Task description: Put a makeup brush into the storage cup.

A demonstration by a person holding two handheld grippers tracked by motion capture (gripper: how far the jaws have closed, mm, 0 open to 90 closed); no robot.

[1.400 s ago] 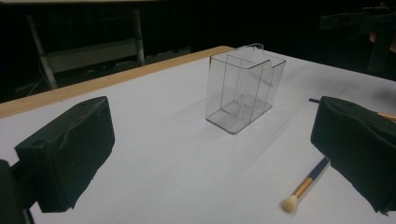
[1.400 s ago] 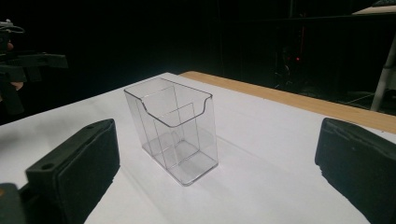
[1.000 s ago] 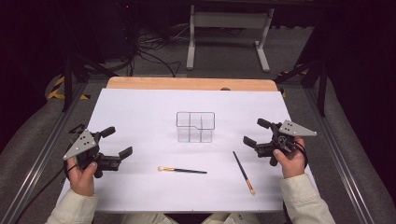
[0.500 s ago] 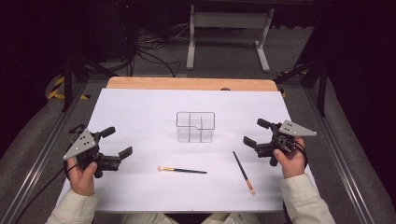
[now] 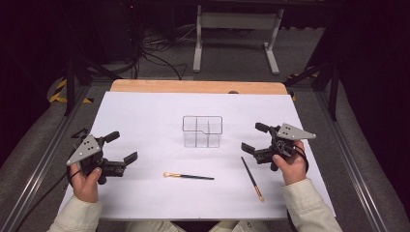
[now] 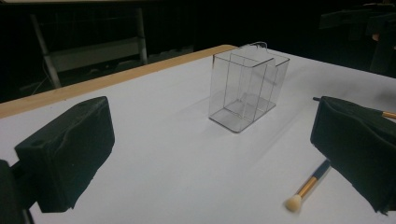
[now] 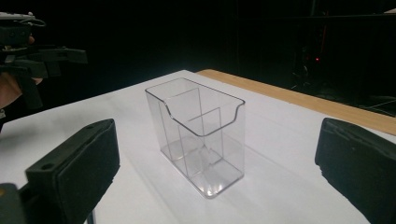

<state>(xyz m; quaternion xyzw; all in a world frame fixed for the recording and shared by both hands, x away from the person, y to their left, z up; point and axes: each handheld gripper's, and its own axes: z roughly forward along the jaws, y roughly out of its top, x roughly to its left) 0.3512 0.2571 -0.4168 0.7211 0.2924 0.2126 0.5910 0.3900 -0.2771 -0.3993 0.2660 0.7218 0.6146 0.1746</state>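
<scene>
Clear plastic organizer (image 5: 202,131), upright, compartments empty

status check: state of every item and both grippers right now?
clear organizer: upright, empty, mid-table
brush with pale tip: lying flat on the table, untouched
second brush: lying flat near the right hand, untouched
left gripper: open, holding nothing
right gripper: open, holding nothing
</scene>
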